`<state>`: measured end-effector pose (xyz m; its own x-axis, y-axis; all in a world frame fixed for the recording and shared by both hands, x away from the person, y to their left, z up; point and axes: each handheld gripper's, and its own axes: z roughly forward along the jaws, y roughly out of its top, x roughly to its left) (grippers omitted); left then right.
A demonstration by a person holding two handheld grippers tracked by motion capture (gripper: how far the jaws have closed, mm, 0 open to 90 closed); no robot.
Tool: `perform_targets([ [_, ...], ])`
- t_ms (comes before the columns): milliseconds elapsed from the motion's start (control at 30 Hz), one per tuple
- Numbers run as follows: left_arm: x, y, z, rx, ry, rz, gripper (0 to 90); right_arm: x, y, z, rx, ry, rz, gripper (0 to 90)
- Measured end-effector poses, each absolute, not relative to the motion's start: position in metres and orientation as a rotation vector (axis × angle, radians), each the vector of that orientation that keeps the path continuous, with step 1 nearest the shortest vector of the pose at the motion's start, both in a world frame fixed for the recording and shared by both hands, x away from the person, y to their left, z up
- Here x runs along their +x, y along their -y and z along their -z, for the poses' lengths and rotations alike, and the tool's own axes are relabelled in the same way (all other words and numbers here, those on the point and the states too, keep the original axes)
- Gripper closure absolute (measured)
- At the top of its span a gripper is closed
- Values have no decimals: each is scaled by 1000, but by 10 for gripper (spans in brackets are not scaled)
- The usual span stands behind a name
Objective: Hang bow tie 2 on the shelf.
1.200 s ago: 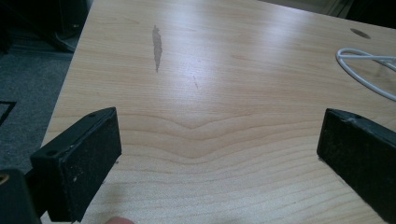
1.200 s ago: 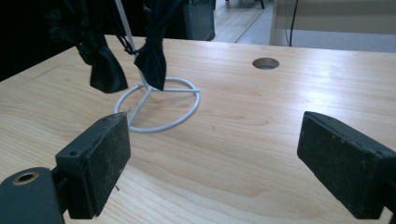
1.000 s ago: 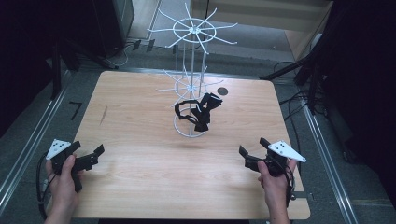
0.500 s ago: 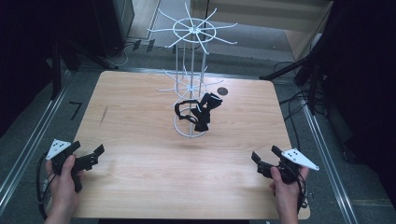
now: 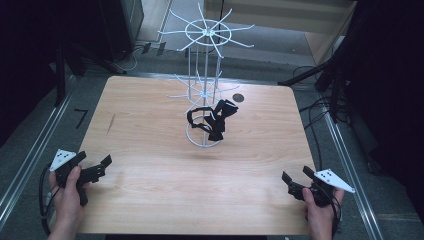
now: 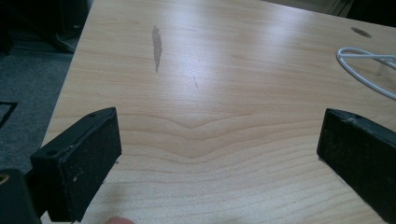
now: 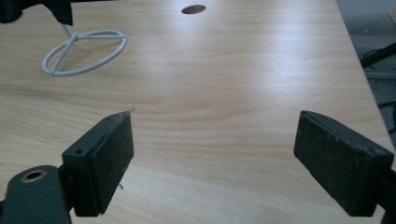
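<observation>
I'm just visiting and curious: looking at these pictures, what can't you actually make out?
- The black thing on the white wire rack, high view: too small and dark to tell what it is.
- The rack in the left gripper view: cut off by the right edge, with just a curve of its base ring inside.
- The rack's upper part in the right gripper view: cut off by the top edge above the base ring.

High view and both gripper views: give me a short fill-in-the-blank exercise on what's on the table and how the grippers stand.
1. The black straps hang on the white wire ____.
2. Both the left gripper and the right gripper have their jaws ____.
3. The rack's round base rests on the wooden ____.

Missing words: rack; open; table
</observation>
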<state>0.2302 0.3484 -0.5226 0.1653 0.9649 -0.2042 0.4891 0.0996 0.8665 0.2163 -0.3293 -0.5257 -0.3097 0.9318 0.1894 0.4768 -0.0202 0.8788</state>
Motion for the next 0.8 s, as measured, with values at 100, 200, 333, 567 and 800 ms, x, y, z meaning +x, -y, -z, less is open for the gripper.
perform_targets([
  [100, 230, -348, 523, 1524, -1458, -655, 2, 212, 339, 530, 1490, -1787, -1277, 124],
  [200, 230, -348, 523, 1527, -1457, -655, 2, 208, 351, 535, 1522, -1765, -1269, 127],
  [333, 230, -348, 523, 1525, -1457, -658, 1, 202, 363, 539, 1548, -1740, -1269, 129],
  [567, 230, -348, 523, 1525, -1457, -654, 2, 197, 377, 548, 1593, -1720, -1264, 134],
  [800, 230, -348, 523, 1517, -1461, -650, 2, 196, 379, 552, 1610, -1718, -1256, 139],
])
